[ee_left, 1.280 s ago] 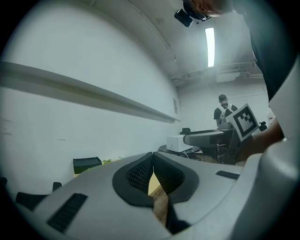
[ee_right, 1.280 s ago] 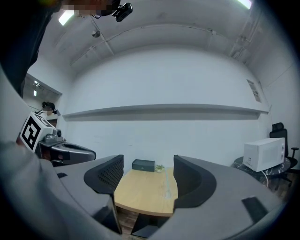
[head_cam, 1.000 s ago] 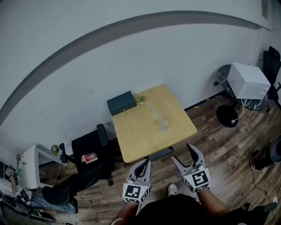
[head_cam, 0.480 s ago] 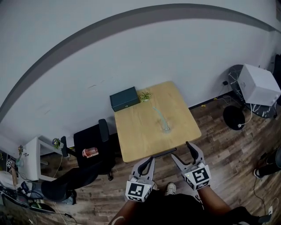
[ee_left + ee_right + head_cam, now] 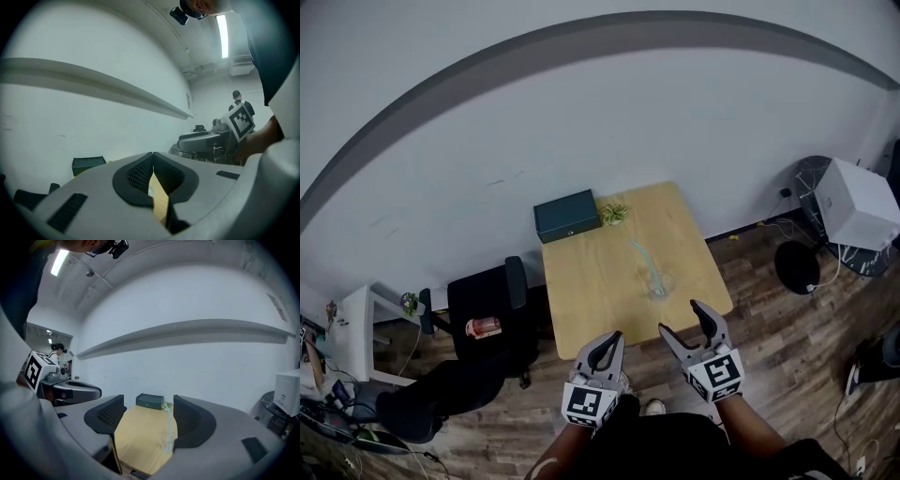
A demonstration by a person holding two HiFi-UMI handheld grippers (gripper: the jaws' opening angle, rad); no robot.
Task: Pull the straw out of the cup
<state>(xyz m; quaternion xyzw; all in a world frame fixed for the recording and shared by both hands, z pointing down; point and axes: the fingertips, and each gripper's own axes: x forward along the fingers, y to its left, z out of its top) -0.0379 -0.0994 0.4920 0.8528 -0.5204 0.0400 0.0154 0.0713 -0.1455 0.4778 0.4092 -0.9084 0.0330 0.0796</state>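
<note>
Pale wooden table [image 5: 591, 281] stands against a white wall, and on it, toward the near right corner, sits a clear cup [image 5: 659, 286] with a light green straw [image 5: 643, 260] in it; the straw leans out of the cup toward the back of the table, most of its length above the rim; whether the cup holds any liquid I cannot tell. At the far edge lies a dark green box [image 5: 567, 215] with its lid shut, contents hidden, and just beside it a small plant [image 5: 614, 213].

Both grippers hang at the near edge of the table, well apart from the cup, so I judge this to be the approach, with nothing yet grasped. The right gripper [image 5: 684, 319] has its jaws spread wide and empty; its own view frames cup and straw between them, close to the right pad. The left gripper [image 5: 608, 337] has its pads pressed together on nothing; only a sliver of table shows through the seam.

Next, I think, the right gripper must reach forward and pinch the straw above the rim, then draw it up along its lean; the left could open and steady the cup, which looks light enough to tip.

A black chair [image 5: 487, 309] stands to the left of the table.
</note>
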